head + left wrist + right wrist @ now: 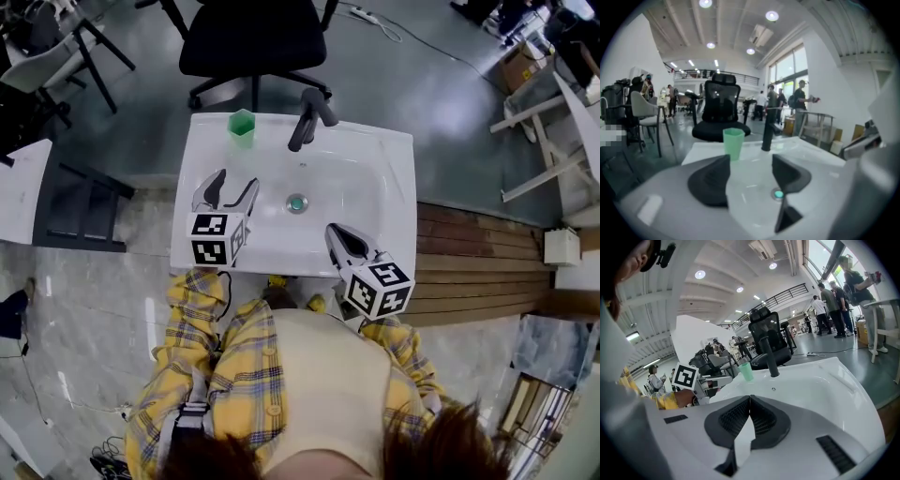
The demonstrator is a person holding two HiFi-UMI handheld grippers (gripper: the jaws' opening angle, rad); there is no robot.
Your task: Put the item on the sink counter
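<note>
Counting one pale green faceted plastic cup (242, 127), standing upright on the back left corner of the white ceramic sink worktop (394, 155), long axis running vertical, open mouth pointing up, base sitting flat on the rim just left of the one black metal tap (309, 117)

Counting two grippers, one in each hand, both reaching over the front of the basin

Holding the left gripper (234, 183) with its jaws spread apart and nothing between them, hovering over the left side of the basin, well apart from the cup (733, 144), which is showing beyond the gap, nearer the left jaw

Holding the right gripper (334, 231) with its jaws pressed together on nothing, hanging over the front right of the basin; seeing in its own view the closed tips (750, 399) meeting in one line, with the cup (746, 371) and tap far ahead

Counting one round drain (297, 202) with a greenish centre in the middle of the basin, between the two grippers

Counting one black office chair (251, 37) standing on the floor behind the worktop
</note>
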